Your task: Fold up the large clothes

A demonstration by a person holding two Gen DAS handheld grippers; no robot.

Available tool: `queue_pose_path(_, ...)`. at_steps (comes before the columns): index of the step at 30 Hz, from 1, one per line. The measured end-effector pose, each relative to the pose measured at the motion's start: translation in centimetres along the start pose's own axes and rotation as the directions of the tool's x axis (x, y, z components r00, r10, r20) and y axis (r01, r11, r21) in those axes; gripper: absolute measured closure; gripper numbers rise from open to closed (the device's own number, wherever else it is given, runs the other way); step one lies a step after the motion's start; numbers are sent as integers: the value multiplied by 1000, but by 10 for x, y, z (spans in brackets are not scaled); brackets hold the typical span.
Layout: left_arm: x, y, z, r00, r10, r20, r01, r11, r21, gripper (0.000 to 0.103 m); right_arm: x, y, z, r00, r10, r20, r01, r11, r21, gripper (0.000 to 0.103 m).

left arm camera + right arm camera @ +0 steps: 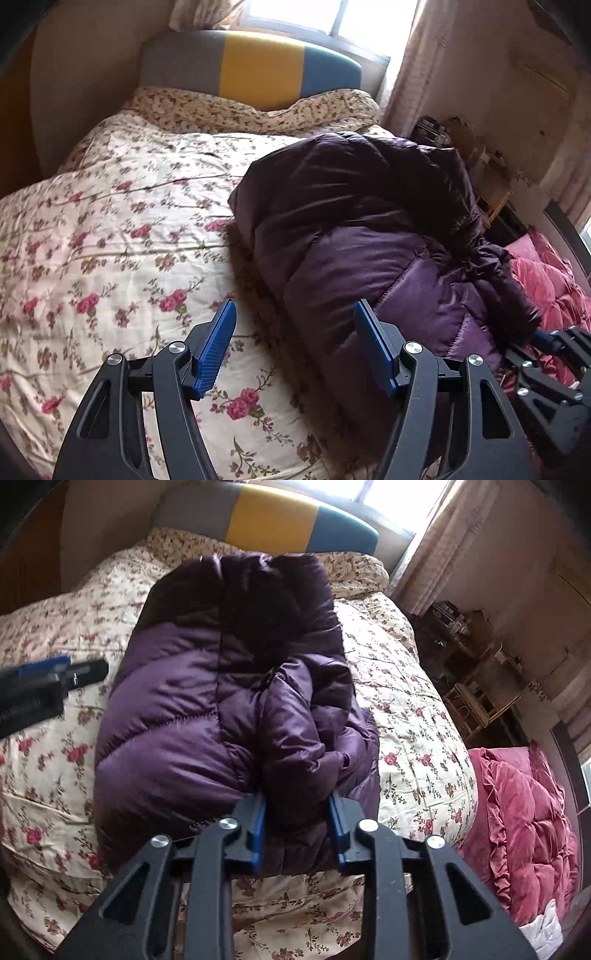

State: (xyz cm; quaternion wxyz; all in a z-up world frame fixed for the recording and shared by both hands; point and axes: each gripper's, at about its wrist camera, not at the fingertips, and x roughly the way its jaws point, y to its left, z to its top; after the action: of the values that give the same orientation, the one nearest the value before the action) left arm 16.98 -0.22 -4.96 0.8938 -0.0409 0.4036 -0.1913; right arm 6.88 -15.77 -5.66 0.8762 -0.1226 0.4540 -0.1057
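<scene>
My view covers a floral quilt (110,229) across the bed. At 12 o'clock stands a grey, yellow and teal headboard (251,66). At 4 o'clock lies a pink ruffled comforter (524,819).

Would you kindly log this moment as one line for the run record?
left tongs: open, empty, above floral quilt | right tongs: gripping purple down jacket fold | jacket: bundled on quilt
</scene>
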Motion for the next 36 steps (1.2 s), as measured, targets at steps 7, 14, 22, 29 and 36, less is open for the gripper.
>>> queue_pose_path(7, 19, -17, 11, 998, -50, -37, 53, 995, 82, 44, 34, 1, -16, 998, -13, -68, 12, 1000, -10, 88)
queue_pose_path(14, 46, -39, 11, 992, -100, -79, 110, 986, 124, 44, 64, -14, -34, 993, -23, -113, 30, 998, 58, 89)
queue_pose_path(22, 81, -63, 5, 986, -115, -124, 138, 971, 197, 44, 94, -14, -43, 992, -83, -100, 87, 996, 30, 90)
queue_pose_path(29, 95, -62, -4, 982, -123, -142, 149, 971, 186, 44, 86, -16, -42, 991, -81, -105, 85, 996, 29, 89)
queue_pose_path(36, 92, -59, -1, 983, -126, -135, 149, 972, 180, 44, 61, -27, -35, 990, -104, -95, 109, 993, 55, 70)
